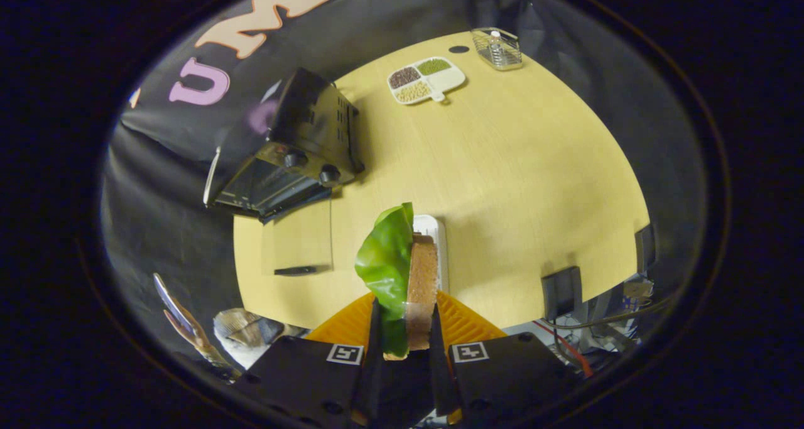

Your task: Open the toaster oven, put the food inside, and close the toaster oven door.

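Observation:
My gripper (404, 321) is shut on the food, a sandwich (422, 278) of brown bread with a green lettuce leaf (384, 262), held on edge well above the round wooden table (515, 159). Both fingers press on its sides. Directly behind the sandwich lies a white plate (434, 228) on the table. The black toaster oven (295, 146) stands beyond and to the left of the fingers, at the table's edge. Its glass door (300, 237) hangs open, folded down flat toward me, and the dark cavity (264, 187) shows.
A white divided dish (427, 80) with beans and grains lies at the far side of the table. A clear basket (497, 49) holding a bottle stands beyond it. Dark boxes and cables (590, 303) sit off the table's right edge. Black cloth hangs behind the oven.

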`<state>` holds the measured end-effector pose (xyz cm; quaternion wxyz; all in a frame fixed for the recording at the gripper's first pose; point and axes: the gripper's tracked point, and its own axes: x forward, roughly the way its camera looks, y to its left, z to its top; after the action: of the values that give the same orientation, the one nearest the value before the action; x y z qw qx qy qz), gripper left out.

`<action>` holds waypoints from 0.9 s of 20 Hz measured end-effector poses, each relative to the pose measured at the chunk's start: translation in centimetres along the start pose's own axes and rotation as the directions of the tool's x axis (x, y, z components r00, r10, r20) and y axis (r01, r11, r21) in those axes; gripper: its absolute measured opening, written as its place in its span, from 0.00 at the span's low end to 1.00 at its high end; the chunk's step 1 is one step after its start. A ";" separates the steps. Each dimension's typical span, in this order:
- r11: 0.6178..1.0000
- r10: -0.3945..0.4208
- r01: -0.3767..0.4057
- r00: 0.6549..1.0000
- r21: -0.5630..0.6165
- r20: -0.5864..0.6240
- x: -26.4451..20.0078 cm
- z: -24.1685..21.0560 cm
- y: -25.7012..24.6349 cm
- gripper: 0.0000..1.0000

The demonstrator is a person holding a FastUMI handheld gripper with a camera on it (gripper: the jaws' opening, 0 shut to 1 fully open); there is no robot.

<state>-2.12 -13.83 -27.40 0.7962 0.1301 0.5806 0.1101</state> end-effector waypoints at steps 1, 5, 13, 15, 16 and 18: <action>1.000 0.016 -0.016 1.000 0.020 0.017 -0.6 0.2 0.6 0.37; 0.995 0.060 -0.066 0.995 0.073 0.085 -1.2 0.3 3.1 0.37; 0.953 0.253 -0.279 0.947 0.116 0.198 0.5 -1.3 12.7 0.37; 0.933 0.308 -0.341 0.923 0.117 0.231 1.2 -1.7 15.6 0.37; 0.922 0.331 -0.367 0.912 0.121 0.243 1.3 -2.0 17.0 0.37; 0.907 0.356 -0.400 0.896 0.134 0.266 2.4 -2.3 19.0 0.37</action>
<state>-4.04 5.06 -23.86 0.8069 0.3264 0.4532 0.1925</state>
